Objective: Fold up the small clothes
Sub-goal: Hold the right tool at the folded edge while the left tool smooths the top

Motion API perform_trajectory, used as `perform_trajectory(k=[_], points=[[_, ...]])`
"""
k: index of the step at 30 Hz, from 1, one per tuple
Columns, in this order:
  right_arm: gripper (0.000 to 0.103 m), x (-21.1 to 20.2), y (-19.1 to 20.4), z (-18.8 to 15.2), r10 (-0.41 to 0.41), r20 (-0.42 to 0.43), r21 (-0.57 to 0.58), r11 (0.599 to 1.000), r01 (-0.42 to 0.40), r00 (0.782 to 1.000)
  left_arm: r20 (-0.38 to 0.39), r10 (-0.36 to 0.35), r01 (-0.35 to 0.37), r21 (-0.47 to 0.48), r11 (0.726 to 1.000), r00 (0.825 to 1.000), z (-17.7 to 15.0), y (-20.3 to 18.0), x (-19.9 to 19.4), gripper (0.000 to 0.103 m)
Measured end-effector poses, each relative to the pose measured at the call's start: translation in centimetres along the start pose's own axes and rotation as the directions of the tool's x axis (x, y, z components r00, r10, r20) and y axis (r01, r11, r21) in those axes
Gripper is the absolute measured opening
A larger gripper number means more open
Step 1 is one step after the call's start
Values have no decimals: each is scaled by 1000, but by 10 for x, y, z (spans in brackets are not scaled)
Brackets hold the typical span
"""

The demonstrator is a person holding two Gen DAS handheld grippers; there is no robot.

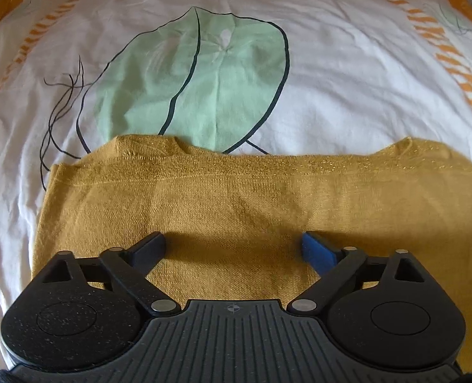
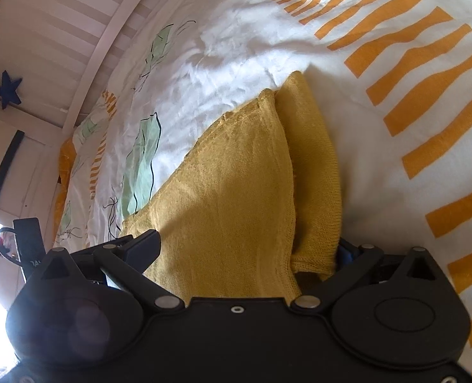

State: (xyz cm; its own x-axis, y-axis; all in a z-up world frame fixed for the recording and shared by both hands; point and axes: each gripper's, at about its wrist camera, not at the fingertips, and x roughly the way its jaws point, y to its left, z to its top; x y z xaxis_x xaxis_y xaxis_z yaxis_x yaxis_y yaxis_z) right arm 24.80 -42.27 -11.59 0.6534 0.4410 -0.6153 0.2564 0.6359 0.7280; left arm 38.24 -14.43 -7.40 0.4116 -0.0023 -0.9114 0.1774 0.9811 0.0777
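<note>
Both tongs, left and right, stand spread over the sweater, which lies partly folded on the bed. Judged mid-fold; next move calls for pinching an edge.

Bed cover: white, creased fabric; extends ahead of and to both sides of the tool in both views.
Leaf print: pale green with dark outline; directly ahead of the tool in the left wrist view, ahead and left in the right wrist view.
Orange stripes: short bars in rows; ahead and right of the tool in the right wrist view.
Slatted rail: white; far ahead, upper left.
Blue star: far left, near the rail.
</note>
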Motion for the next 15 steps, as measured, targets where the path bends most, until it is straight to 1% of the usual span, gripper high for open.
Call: perform_trajectory(k=[1, 2, 7, 15], points=[[103, 0, 0, 0, -2, -1, 6, 1000, 2, 1000, 2, 10, -10, 4, 1000, 1000, 0, 0, 1, 102], [103, 0, -1, 1, -3, -3, 14, 1000, 3, 1000, 4, 18, -18, 6, 1000, 1000, 1, 0, 2, 103], [103, 0, -4, 2, 8, -5, 47, 999, -7, 1000, 9, 2, -2, -17, 1000, 1000, 1, 4, 4, 103], [103, -1, -4, 2, 11, -6, 52, 999, -10, 1000, 6, 5, -5, -20, 1000, 1000, 2, 3, 4, 103]])
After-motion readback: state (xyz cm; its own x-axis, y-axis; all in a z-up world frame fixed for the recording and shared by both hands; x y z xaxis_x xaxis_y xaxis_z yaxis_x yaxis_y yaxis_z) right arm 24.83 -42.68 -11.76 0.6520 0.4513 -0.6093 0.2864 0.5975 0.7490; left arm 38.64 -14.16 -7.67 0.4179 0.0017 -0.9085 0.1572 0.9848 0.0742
